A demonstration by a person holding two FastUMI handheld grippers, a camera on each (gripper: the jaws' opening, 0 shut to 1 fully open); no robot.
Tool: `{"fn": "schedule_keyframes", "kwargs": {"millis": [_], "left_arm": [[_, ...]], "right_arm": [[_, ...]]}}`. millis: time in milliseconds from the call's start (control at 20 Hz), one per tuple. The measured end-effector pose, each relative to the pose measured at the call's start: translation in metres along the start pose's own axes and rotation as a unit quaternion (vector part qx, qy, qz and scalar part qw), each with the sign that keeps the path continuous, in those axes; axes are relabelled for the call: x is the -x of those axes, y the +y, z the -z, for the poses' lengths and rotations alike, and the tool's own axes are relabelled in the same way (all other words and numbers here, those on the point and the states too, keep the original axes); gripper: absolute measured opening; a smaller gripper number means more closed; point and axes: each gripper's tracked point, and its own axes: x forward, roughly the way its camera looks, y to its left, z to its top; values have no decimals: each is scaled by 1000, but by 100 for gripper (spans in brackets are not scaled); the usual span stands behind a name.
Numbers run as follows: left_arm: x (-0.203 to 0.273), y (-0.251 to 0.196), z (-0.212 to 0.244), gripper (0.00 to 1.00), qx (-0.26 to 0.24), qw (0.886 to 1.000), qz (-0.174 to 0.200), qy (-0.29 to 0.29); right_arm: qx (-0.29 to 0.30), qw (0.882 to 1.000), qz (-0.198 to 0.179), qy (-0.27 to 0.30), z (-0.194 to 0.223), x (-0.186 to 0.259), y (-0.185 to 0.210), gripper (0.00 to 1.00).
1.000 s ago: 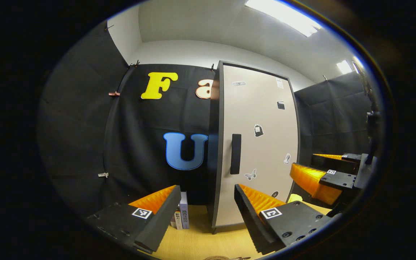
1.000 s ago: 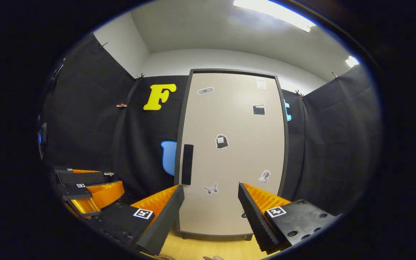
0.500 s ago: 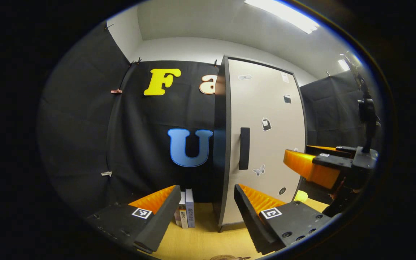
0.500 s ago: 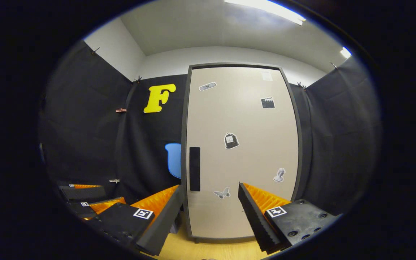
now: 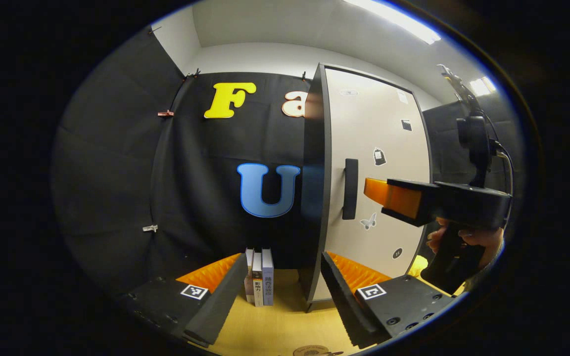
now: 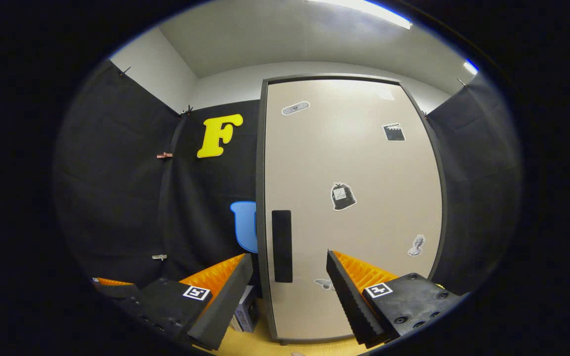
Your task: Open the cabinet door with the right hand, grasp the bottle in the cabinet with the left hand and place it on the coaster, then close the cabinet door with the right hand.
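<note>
Tools (image 5: 282,277) (image 6: 287,279) gape wide, empty, before the closed cabinet door (image 6: 354,198).

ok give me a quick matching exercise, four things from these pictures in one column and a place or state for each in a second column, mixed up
Things:
1. cabinet door
2. books
3. door handle
4. right gripper

Places or states:
A. standing upright on the wooden table, left of the cabinet
B. open, fingers on either side of the handle, not gripping
C. closed, with stickers
D. dark vertical bar near the door's left edge

Pairs: 1-C, 2-A, 3-D, 4-B
</note>
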Motion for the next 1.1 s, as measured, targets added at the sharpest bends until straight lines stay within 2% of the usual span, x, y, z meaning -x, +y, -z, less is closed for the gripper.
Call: {"fn": "schedule_keyframes", "kwargs": {"millis": [500,550,600,700,900,950,1000,1100], "left_arm": [[-5,46,23,94,0,999,-33,25],[-5,48,24,91,1,999,-33,24],[-6,51,25,94,3,999,-33,24],[-3,58,25,94,0,999,-38,23],[0,69,23,94,1,999,-44,12],[1,72,22,94,5,999,-45,12],[1,73,23,94,7,999,-47,13],[1,77,25,94,5,999,-52,16]], "right_arm": [[7,1000,20,-4,20,-62,9,97],[10,1000,20,-4,22,-67,11,97],[12,1000,23,-6,23,-71,11,97],[14,999,34,-5,27,-80,9,97],[11,999,51,8,37,-91,2,90],[10,998,55,10,40,-95,0,80],[11,998,60,9,41,-97,-3,76],[18,998,63,3,39,-98,-4,61]]}}
